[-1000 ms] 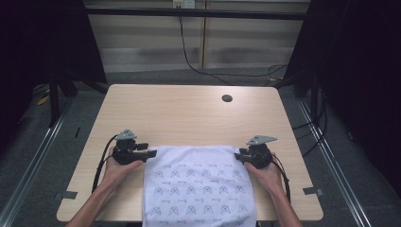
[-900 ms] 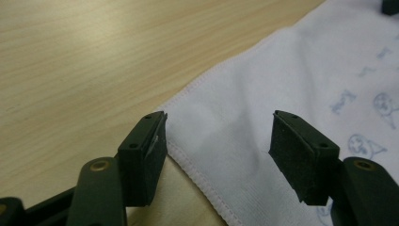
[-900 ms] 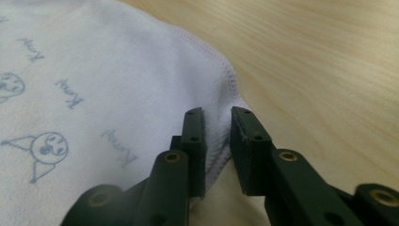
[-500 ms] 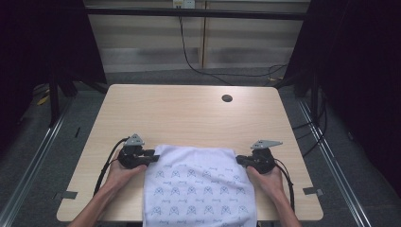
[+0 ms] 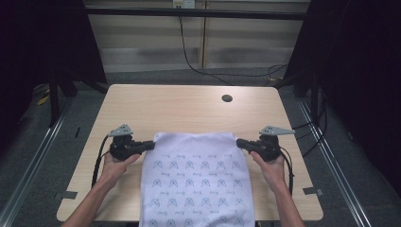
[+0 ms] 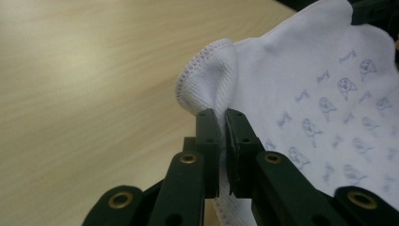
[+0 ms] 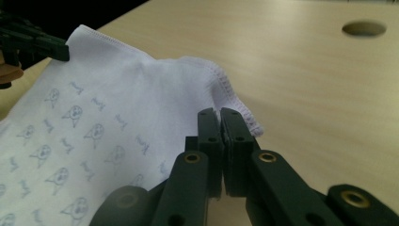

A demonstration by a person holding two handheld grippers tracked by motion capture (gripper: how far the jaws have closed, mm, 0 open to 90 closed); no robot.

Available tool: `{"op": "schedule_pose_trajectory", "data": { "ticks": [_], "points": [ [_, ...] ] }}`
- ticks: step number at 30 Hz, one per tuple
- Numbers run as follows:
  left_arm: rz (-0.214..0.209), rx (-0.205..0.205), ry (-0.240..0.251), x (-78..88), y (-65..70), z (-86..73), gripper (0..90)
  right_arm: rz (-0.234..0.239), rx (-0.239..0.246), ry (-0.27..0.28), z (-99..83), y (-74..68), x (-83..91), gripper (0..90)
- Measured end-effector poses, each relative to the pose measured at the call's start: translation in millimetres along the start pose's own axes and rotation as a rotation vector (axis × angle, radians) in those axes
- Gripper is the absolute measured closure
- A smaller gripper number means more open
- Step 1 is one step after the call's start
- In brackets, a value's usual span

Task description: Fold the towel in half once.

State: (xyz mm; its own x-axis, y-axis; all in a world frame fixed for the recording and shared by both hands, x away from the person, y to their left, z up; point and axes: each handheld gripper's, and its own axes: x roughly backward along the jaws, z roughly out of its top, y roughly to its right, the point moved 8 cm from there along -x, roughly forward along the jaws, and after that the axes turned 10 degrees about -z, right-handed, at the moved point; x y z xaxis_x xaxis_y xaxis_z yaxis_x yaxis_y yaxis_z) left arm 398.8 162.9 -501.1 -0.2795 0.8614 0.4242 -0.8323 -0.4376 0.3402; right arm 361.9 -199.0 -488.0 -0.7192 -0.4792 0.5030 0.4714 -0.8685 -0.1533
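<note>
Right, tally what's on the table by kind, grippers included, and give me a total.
White printed cloth: 1
Black grippers: 2, the left gripper and the right gripper, each shut on a far corner of the cloth
Round hole in the table, near its far right edge: 1
Total: 4

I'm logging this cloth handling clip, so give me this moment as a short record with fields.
surface: wooden table with a round hole
item: white printed cloth, near end hanging over the table's near edge
left tongs: shut on the cloth's far left corner
right tongs: shut on the cloth's far right corner
far edge: stretched between both tongs
</note>
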Motion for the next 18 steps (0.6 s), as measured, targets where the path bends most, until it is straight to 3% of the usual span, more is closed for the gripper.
{"op": "schedule_pose_trajectory", "data": {
  "ticks": [4, 14, 18],
  "points": [
    [0.013, 0.000, 0.050, 9.5, -5.6, 22.2, 85.1, -0.009, 0.000, 0.064, 34.3, 3.3, 6.3, 88.1],
    [0.061, -0.037, 0.148, 25.1, -11.0, 94.1, 85.3, -0.037, 0.033, 0.150, 114.9, 11.0, 17.3, 88.2],
    [0.040, -0.074, 0.189, 33.5, -4.6, 124.0, 85.4, -0.048, 0.039, 0.183, 140.0, 12.8, 24.4, 88.3]
  ]
}}
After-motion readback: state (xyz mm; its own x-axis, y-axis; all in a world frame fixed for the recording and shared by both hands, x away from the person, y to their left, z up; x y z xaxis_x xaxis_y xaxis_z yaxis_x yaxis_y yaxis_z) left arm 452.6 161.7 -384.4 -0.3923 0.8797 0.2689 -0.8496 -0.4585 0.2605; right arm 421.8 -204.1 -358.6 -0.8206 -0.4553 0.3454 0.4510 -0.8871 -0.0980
